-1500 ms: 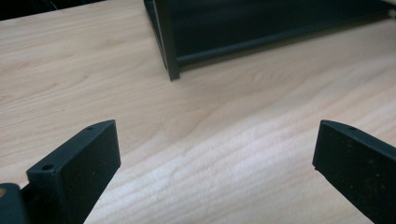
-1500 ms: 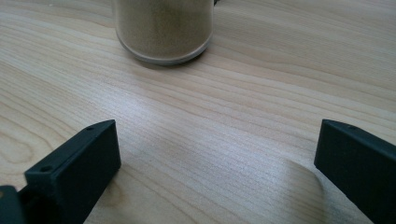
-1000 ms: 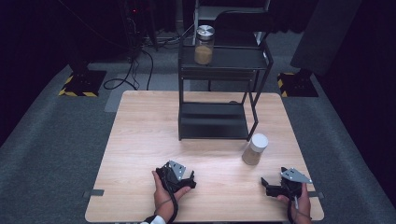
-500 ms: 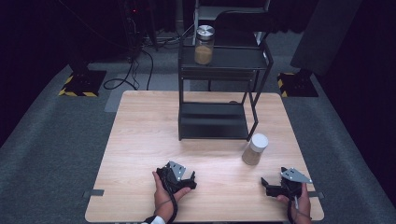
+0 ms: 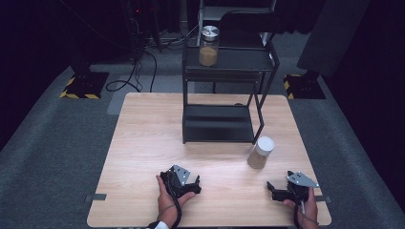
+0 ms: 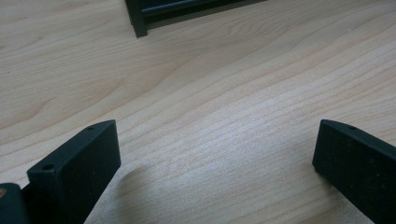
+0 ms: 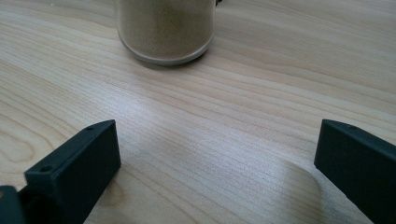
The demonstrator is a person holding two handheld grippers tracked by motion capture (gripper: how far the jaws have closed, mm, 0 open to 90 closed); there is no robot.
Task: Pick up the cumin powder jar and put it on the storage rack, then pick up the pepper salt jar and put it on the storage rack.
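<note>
With both grippers parked low near the person's edge of the table (image 5: 143,143), nothing is held atm. Right gripper (image 5: 282,190) sits over bare wood, jaws spread wide, nothing between them. Its nearest thing is the jar (image 5: 261,152) w/ the white lid, standing upright on the table just ahead of it and a bit to its left. Right gripper view has that jar (image 7: 164,28) dead ahead of the jaws, slightly left of center, tan powdery stuff filling it, base flat on the wood, def not touching either jaw.

Left gripper (image 5: 188,185) is also wide open, jaws far apart w/ only wood grain between them. It's well apart from the right one, off to that one's left. Ahead of it and a little right is the black rack (image 5: 217,124), whose bottom shelf rests on the table; left gripper view catches just a corner of the rack (image 6: 140,18) at the top, a clear stretch of table between.

Way up ahead of both grippers, on the rack's top shelf, a 2nd jar (image 5: 209,45) w/ a metal lid stands upright, same tan fill, towards the shelf's left end. White-lid jar stands just off the rack's front right leg, not touching it afaict.
</note>
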